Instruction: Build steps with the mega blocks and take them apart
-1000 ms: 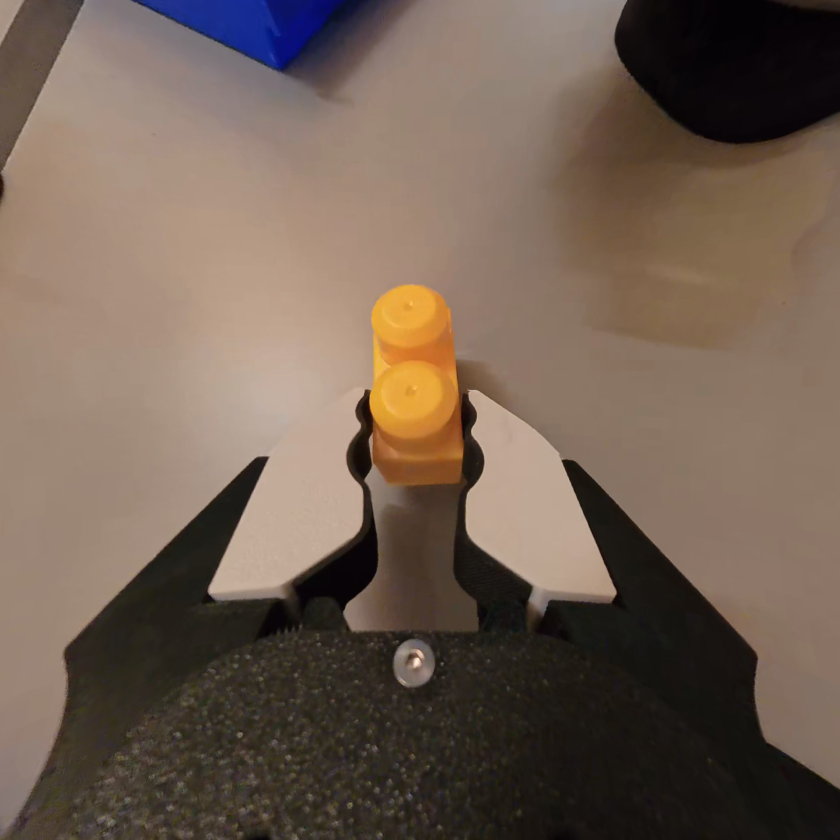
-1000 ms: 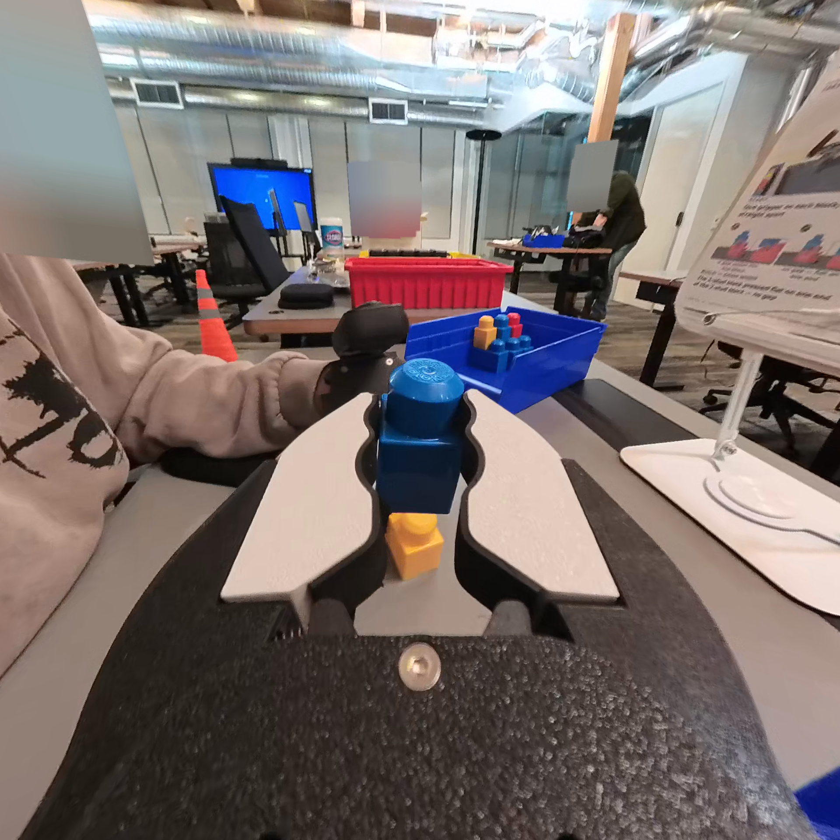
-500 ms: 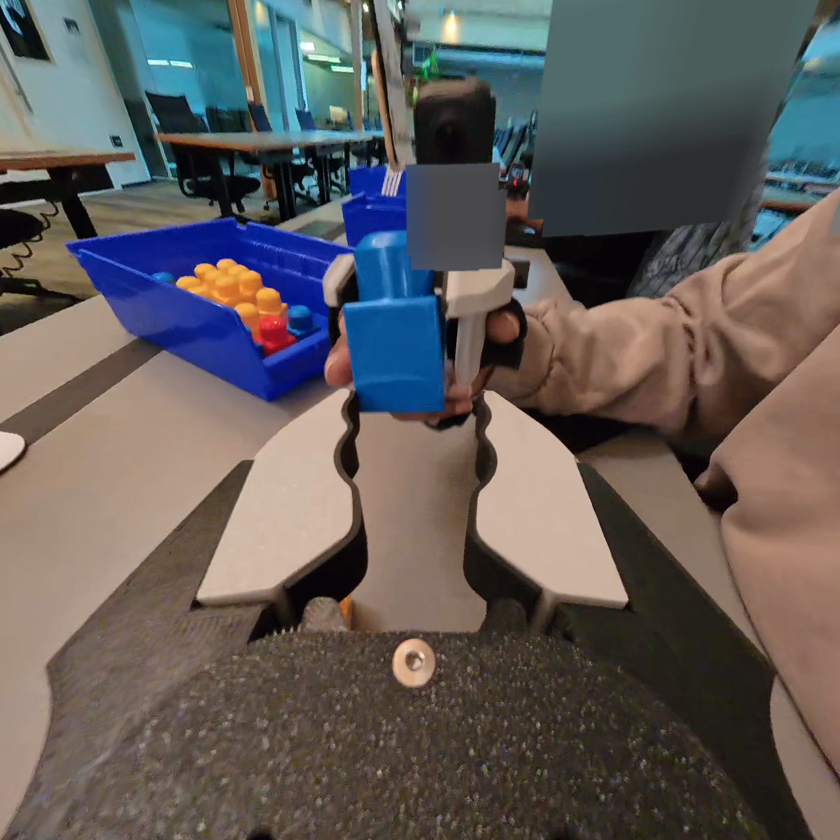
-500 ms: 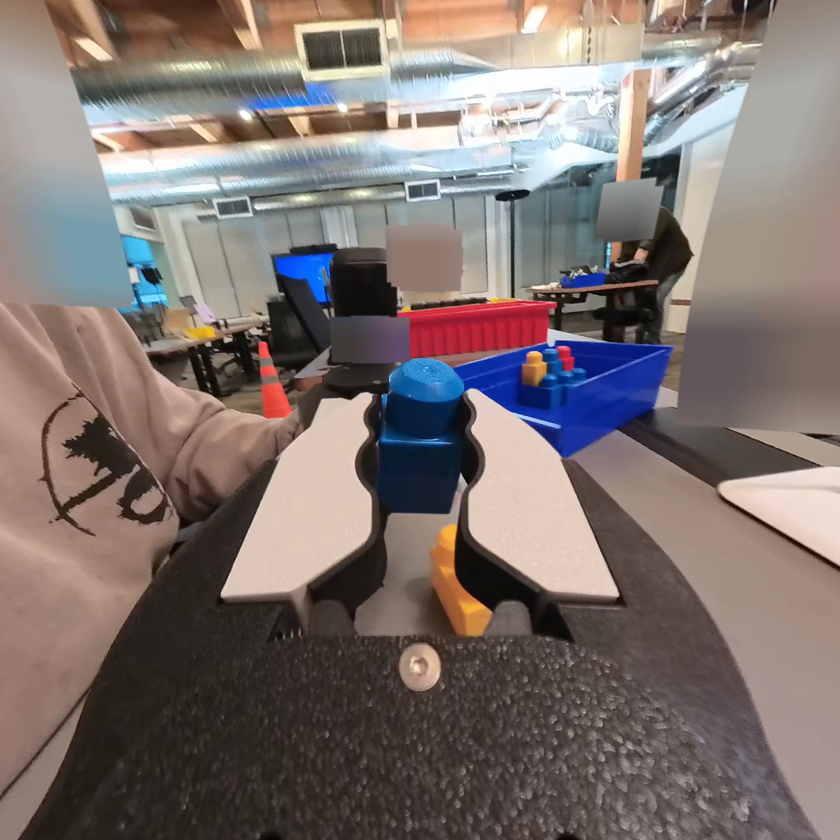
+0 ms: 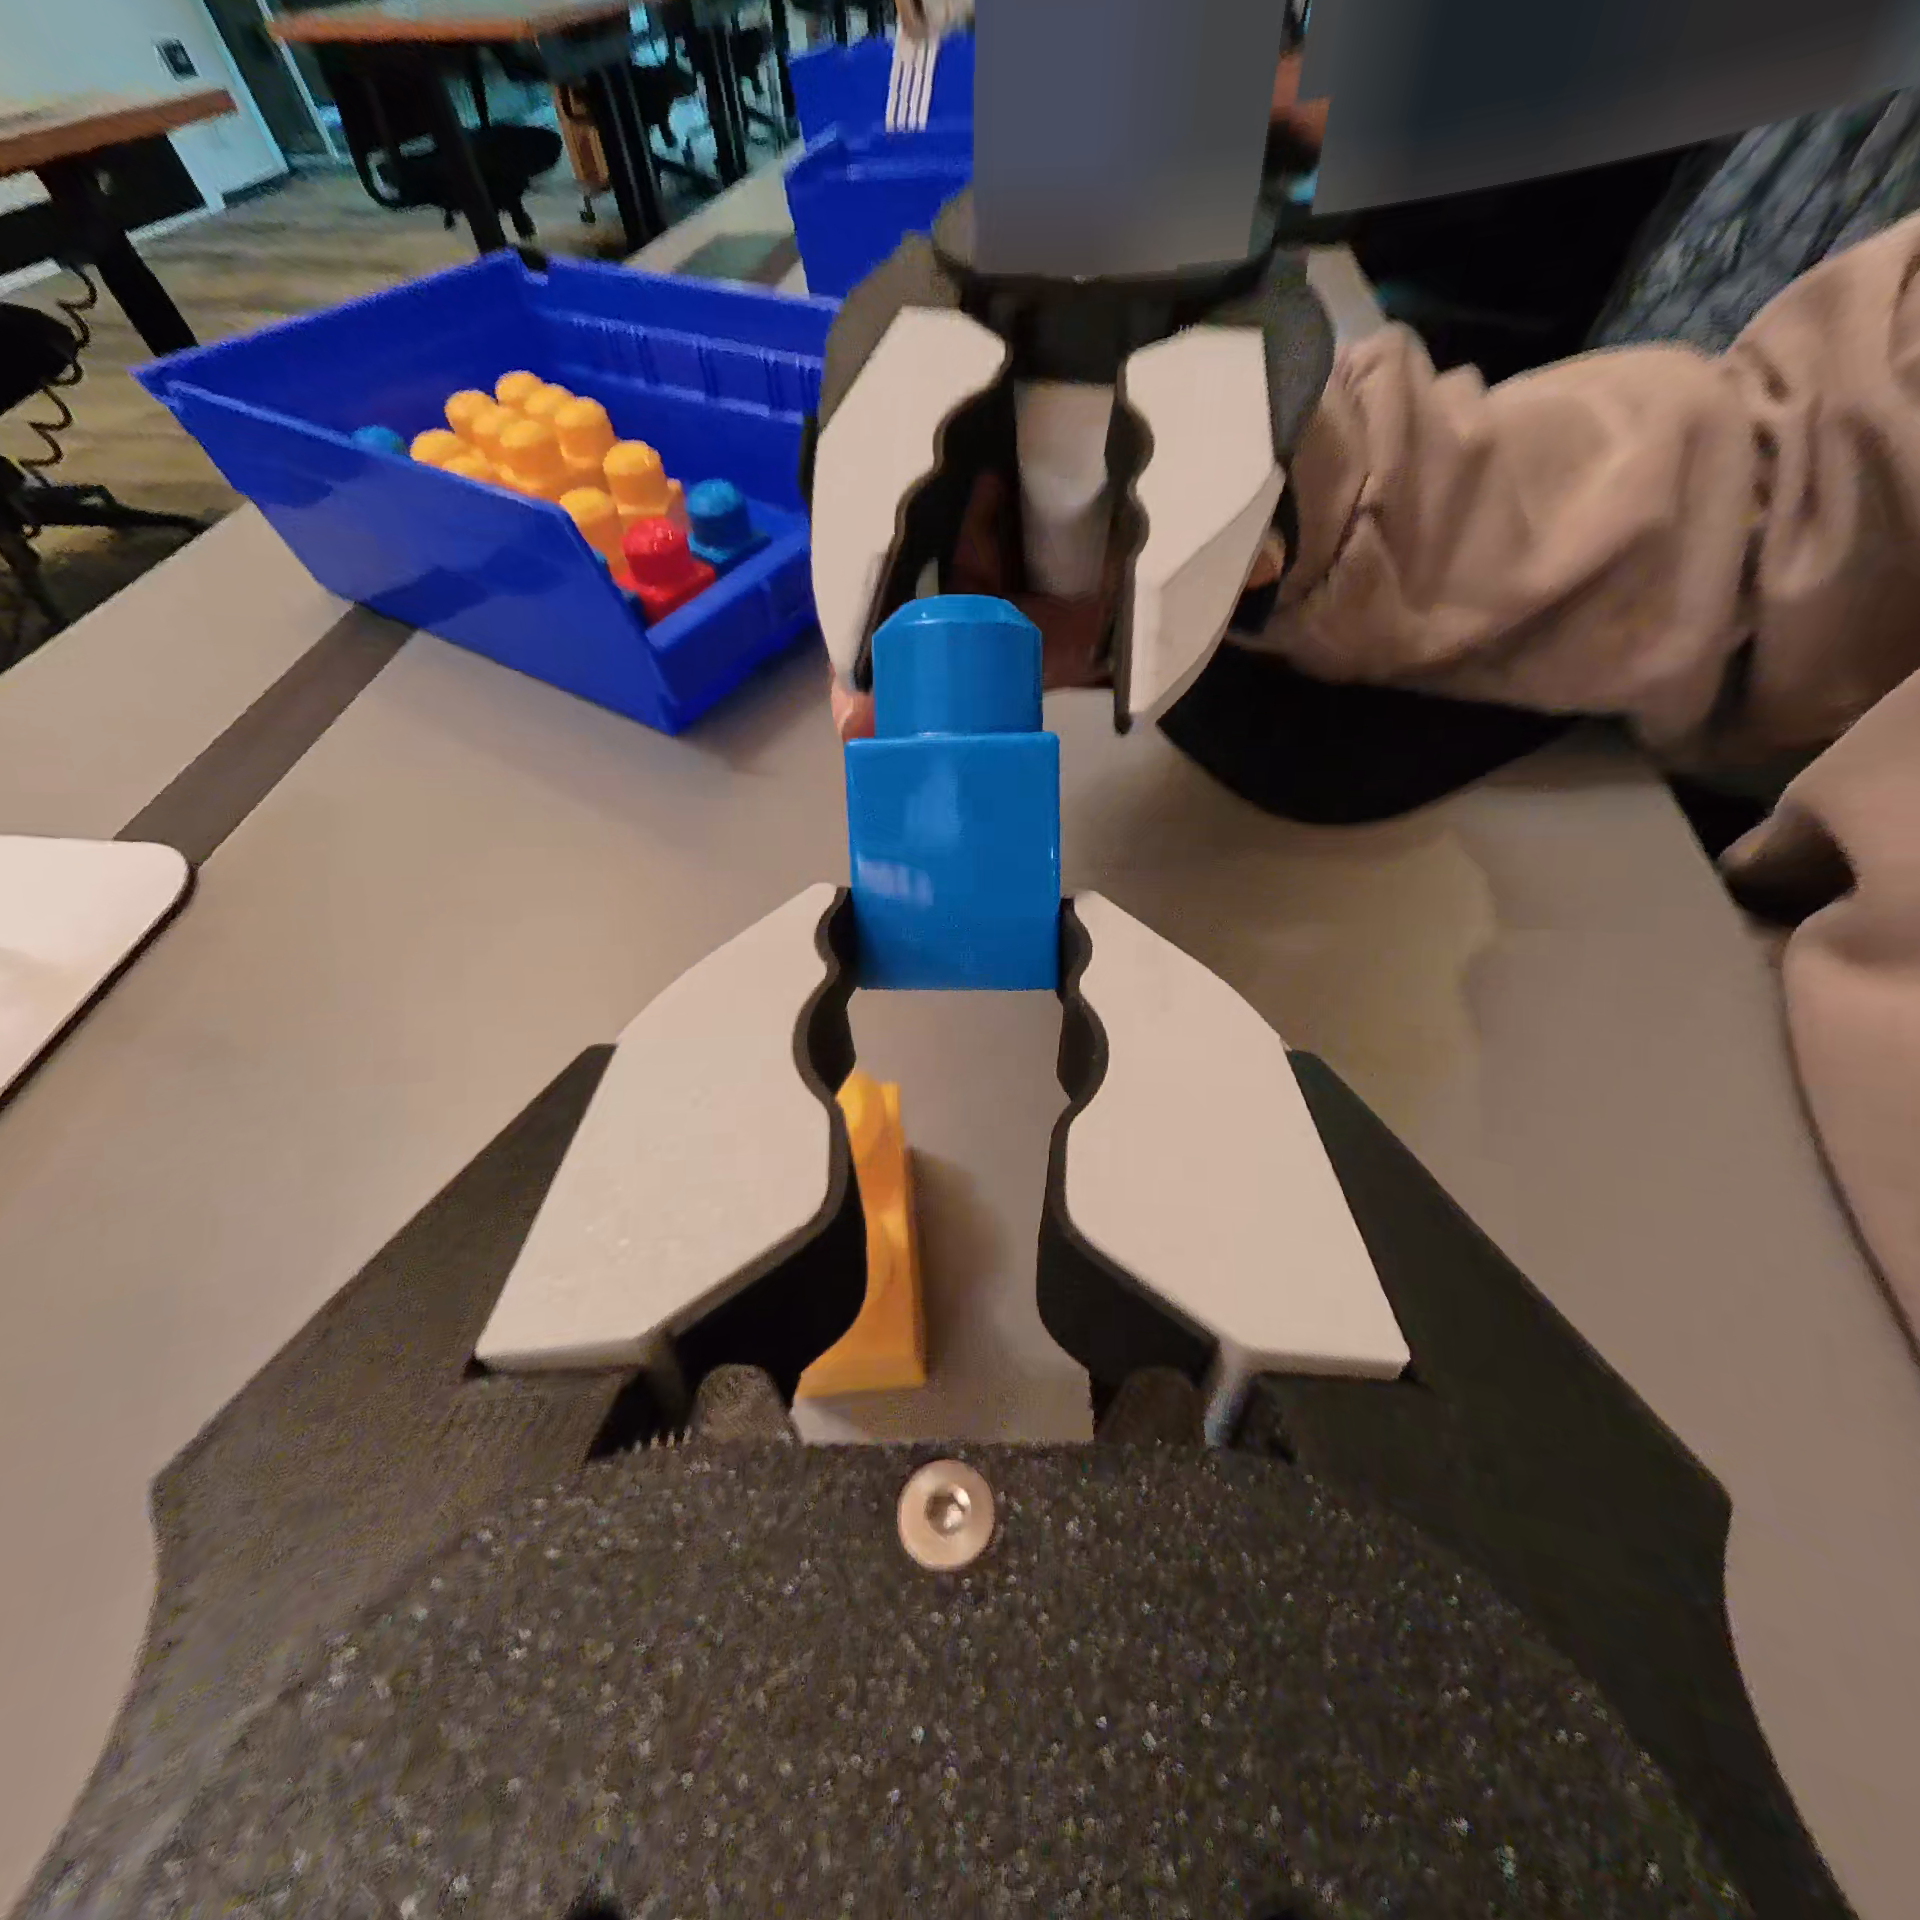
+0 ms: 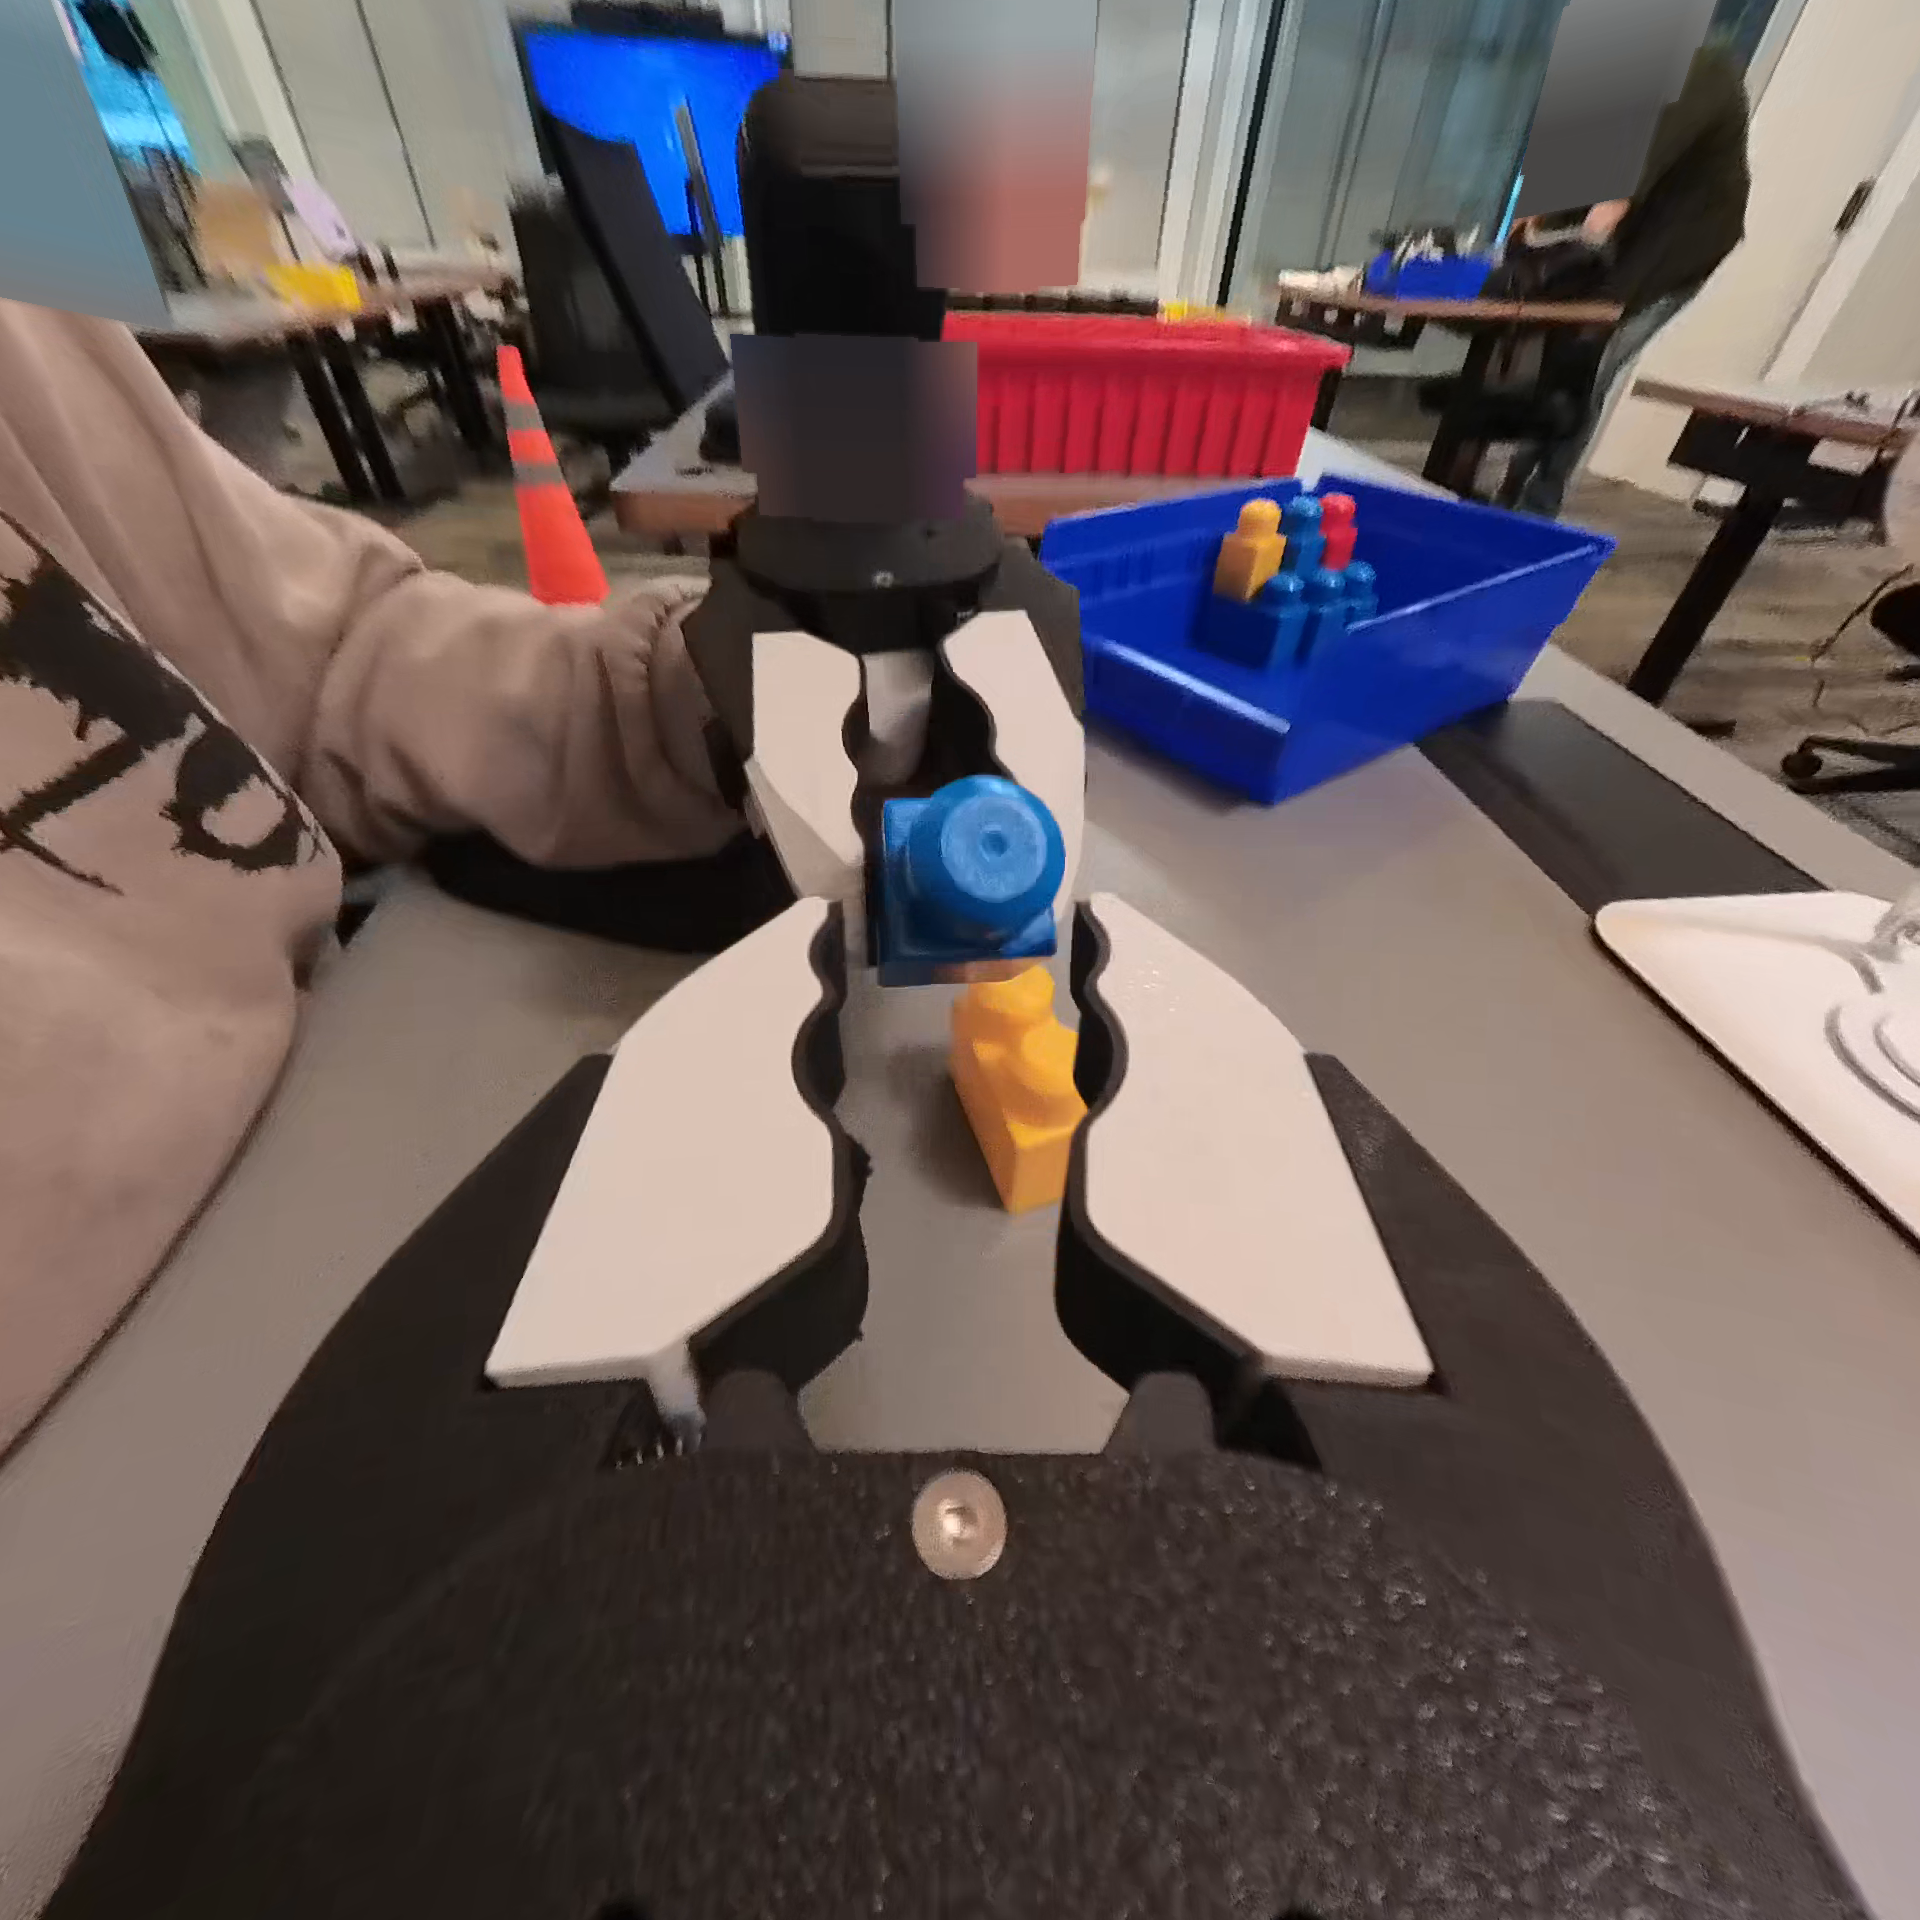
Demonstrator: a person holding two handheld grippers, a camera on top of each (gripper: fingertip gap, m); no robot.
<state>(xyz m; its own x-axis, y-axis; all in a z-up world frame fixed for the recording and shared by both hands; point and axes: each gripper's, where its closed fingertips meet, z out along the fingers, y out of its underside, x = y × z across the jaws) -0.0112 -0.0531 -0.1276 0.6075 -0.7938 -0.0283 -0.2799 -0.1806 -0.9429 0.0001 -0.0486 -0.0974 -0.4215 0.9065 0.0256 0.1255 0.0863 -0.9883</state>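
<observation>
A blue one-stud block (image 5: 954,862) sits stud up between the tips of my left gripper (image 5: 951,914), which is shut on it just above the grey table. My right gripper (image 5: 997,686) faces it from above, open, its fingers spread around the stud without touching it. In the right wrist view my right gripper (image 6: 956,914) is open with the blue block (image 6: 966,883) at its tips, held by the left gripper (image 6: 935,852) opposite. A yellow two-stud block (image 5: 873,1247) lies on the table under the blue one, also in the right wrist view (image 6: 1013,1101).
A blue bin (image 5: 468,561) with several yellow, red and blue blocks stands at the back of the table, also in the right wrist view (image 6: 1247,727). A white stand base (image 6: 1766,997) lies at the table's side. The person's sleeves (image 5: 1558,520) and a black pad (image 5: 1351,769) are close. Left and right tips are no more than a few centimetres apart.
My left gripper let go of the yellow block, swung up and closed on the blue block. My right gripper, shut on the blue block before, has opened.
</observation>
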